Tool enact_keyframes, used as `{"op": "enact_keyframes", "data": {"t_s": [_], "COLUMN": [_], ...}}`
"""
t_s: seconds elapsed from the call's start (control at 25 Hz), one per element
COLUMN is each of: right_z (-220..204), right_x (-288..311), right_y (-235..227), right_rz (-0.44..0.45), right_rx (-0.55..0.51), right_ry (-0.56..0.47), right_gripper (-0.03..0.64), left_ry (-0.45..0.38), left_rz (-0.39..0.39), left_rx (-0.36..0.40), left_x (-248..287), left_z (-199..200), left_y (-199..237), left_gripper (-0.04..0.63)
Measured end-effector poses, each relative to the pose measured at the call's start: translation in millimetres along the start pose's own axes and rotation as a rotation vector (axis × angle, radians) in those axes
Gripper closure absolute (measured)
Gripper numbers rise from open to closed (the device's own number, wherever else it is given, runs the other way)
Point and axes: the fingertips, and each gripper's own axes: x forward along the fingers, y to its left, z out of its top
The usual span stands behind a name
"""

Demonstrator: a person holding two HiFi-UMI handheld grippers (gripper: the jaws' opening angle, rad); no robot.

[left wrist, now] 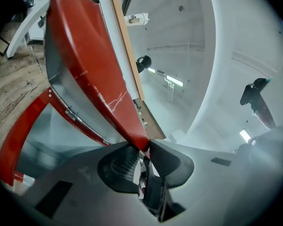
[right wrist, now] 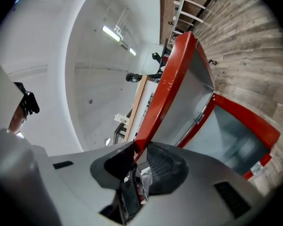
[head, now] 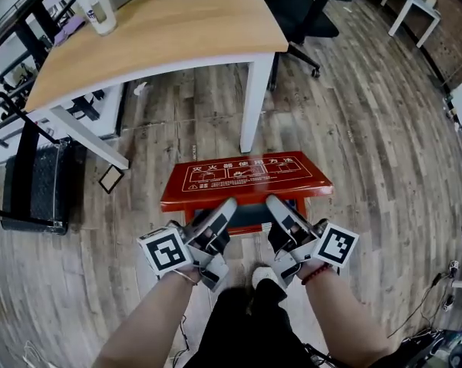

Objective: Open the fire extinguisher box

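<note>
While the box (head: 246, 229) sits on the floor (head: 369, 129) just ahead of the person, its lid (head: 246, 176) stands part raised, with its long axis left-right and its far edge hinged. The left gripper (head: 222, 211) and right gripper (head: 279, 209) sit side by side, fingers clamped narrow on the lid's near edge. Next swing likely up and away.

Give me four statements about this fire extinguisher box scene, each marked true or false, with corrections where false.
1. The left tool and right tool both clamp the front edge of the lid. True.
2. The lid lies shut on the box. False: it is raised, and the box's inside shows beneath it.
3. The box stands on the table. False: it stands on the floor, in front of the table.
4. A bottle stands on the table. True.
</note>
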Motion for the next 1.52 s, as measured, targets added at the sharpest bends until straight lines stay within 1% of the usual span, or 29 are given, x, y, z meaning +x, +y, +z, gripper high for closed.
{"op": "enact_keyframes", "data": {"t_s": [0.16, 0.4, 0.48, 0.56, 0.64, 0.8, 0.96, 1.12, 1.36, 1.52], "right_z": [13.9, 38.5, 45.2, 54.5, 62.9, 73.9, 85.4, 94.7, 114.0, 122.4], "right_x": [11.0, 34.6, 40.8, 48.2, 57.2, 71.9, 85.3, 100.1, 126.2, 141.5], "right_y": [4.9, 13.5, 14.3, 15.0, 16.5, 15.4, 12.8, 9.9, -1.7, -6.2], "right_rz": [0.024, 0.074, 0.083, 0.095, 0.109, 0.117, 0.117, 0.104, 0.105, 0.114], "right_rx": [0.068, 0.172, 0.205, 0.226, 0.238, 0.269, 0.296, 0.317, 0.309, 0.306], "right_ry": [-0.017, -0.017, -0.014, -0.019, -0.019, -0.002, 0.011, 0.040, 0.062, 0.062], "right_gripper": [0.538, 0.561, 0.568, 0.573, 0.577, 0.583, 0.584, 0.586, 0.588, 0.589], "left_ry": [-0.047, -0.083, -0.095, -0.111, -0.131, -0.165, -0.180, -0.223, -0.292, -0.327], "left_rz": [-0.006, -0.002, 0.005, 0.008, 0.004, 0.008, 0.020, 0.018, 0.026, 0.012], "left_rx": [0.004, 0.011, 0.003, -0.029, -0.078, -0.126, -0.139, -0.166, -0.189, -0.220], "left_x": [9.8, 27.5, 32.9, 40.6, 47.3, 57.5, 67.3, 76.8, 94.9, 103.6], "left_z": [15.2, 43.9, 52.0, 60.7, 68.8, 84.1, 99.5, 114.2, 140.2, 152.4], "left_y": [-4.5, -8.2, -9.4, -9.7, -9.2, -7.8, -4.8, -0.2, 13.9, 23.3], "left_gripper": [0.528, 0.542, 0.545, 0.546, 0.549, 0.552, 0.555, 0.560, 0.561, 0.561]}}
